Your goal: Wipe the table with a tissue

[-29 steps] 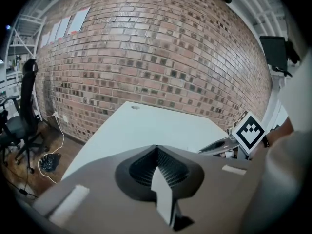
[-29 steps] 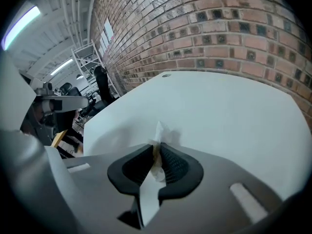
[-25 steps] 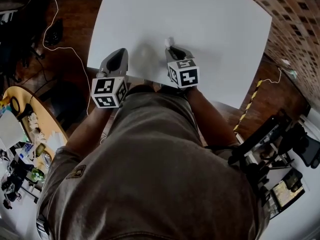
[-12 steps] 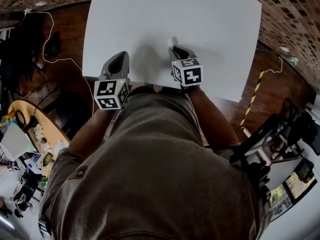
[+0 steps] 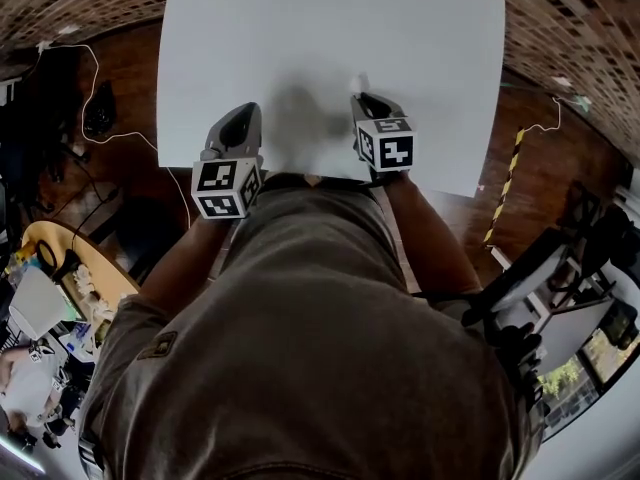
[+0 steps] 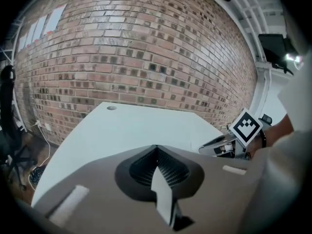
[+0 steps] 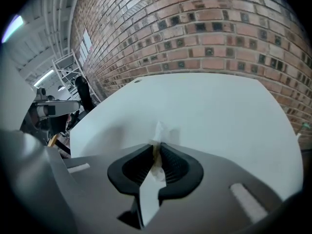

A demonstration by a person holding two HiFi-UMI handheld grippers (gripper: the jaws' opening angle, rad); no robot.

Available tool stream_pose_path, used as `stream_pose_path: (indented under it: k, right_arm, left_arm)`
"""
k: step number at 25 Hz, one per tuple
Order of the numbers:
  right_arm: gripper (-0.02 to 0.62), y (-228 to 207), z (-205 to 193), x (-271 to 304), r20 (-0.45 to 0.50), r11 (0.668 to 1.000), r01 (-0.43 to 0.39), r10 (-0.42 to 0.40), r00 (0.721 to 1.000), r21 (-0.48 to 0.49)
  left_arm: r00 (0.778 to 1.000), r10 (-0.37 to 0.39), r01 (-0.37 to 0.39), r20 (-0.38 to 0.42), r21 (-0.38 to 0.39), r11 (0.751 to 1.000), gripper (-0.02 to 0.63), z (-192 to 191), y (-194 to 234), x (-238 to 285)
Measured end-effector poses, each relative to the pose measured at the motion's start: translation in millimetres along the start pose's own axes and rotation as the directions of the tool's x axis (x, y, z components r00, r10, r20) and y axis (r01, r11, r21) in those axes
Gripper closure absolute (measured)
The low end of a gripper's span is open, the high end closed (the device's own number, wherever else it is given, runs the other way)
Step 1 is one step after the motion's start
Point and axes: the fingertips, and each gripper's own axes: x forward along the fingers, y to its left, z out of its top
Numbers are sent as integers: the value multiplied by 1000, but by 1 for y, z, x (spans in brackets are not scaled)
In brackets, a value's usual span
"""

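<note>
the right claw [image 7: 157,151] pinches the tissue [image 7: 160,129] over the near part of the white bench [image 7: 209,106], the left claw [image 6: 156,152] pressed together on nothing, so wiping seems barely begun; next, press the tissue down and sweep it across.

Red brick wall [image 6: 146,43]; dark wood floor [image 5: 130,78]; black-and-yellow striped floor tape [image 5: 505,188]; black office chair [image 6: 9,126]; white metal rack [image 7: 66,65].
</note>
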Motion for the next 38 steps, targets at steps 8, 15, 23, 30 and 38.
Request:
stream_pose_path:
  k: [8, 15, 23, 30, 38]
  right_arm:
    - [535, 43, 6, 16, -20, 998, -49, 48, 999, -50]
    - [535, 101, 6, 32, -40, 987, -116, 112, 993, -110]
    - [535, 106, 10, 30, -19, 993, -64, 63, 998, -96]
    - [535, 99, 22, -10, 87, 986, 24, -10, 996, -165]
    - [535, 92, 30, -66, 246, 964, 90, -26, 969, -252]
  left_arm:
    - [999, 36, -36, 4, -27, 999, 604, -3, 29, -14]
    - [998, 54, -53, 14, -54, 997, 604, -11, 60, -33]
    - [1000, 19, -18, 24, -51, 999, 604, -14, 72, -34]
    - [996, -31, 26, 78, 70, 997, 604, 1, 43, -21]
    - [992, -61, 49, 109, 115, 992, 604, 5, -11, -26]
